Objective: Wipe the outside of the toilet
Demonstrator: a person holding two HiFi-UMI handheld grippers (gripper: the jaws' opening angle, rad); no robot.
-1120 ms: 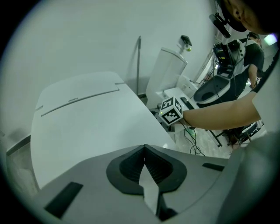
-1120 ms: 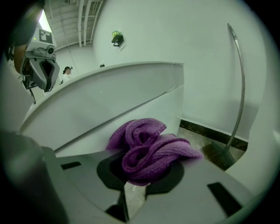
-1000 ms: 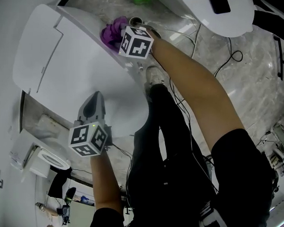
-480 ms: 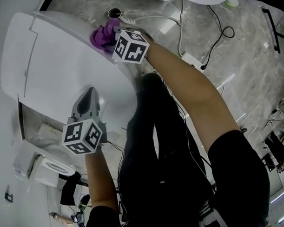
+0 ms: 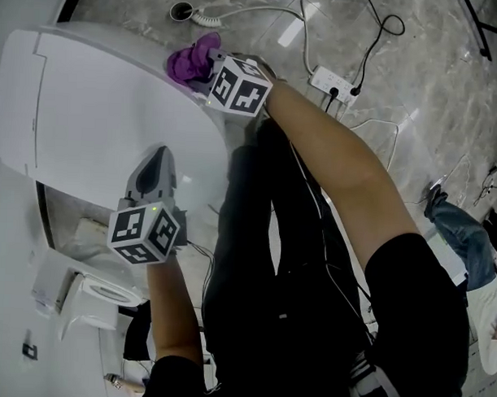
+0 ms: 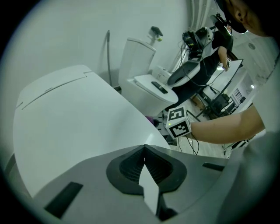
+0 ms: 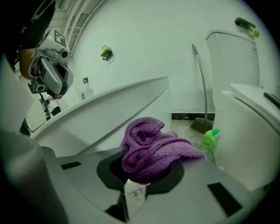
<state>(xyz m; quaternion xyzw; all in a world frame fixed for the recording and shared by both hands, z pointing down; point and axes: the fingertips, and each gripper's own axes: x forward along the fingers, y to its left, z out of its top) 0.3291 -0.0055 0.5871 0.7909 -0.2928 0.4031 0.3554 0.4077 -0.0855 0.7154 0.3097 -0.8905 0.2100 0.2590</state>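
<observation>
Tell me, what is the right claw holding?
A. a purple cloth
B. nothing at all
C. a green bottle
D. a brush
A: in the right gripper view, the right claw is shut on a bunched-up purple cloth, which bulges out from between its jaws.

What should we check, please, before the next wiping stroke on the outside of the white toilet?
1. Purple knitted cloth clamped in right gripper: ok.
2. Cloth pressed against white toilet side: cannot tell.
3. Left gripper shut, empty, above the lid: ok.
4. Green plastic bottle standing clear of the cloth: ok.
5. Floor free of trip hazards: not ok, white power strip lies nearby.
</observation>
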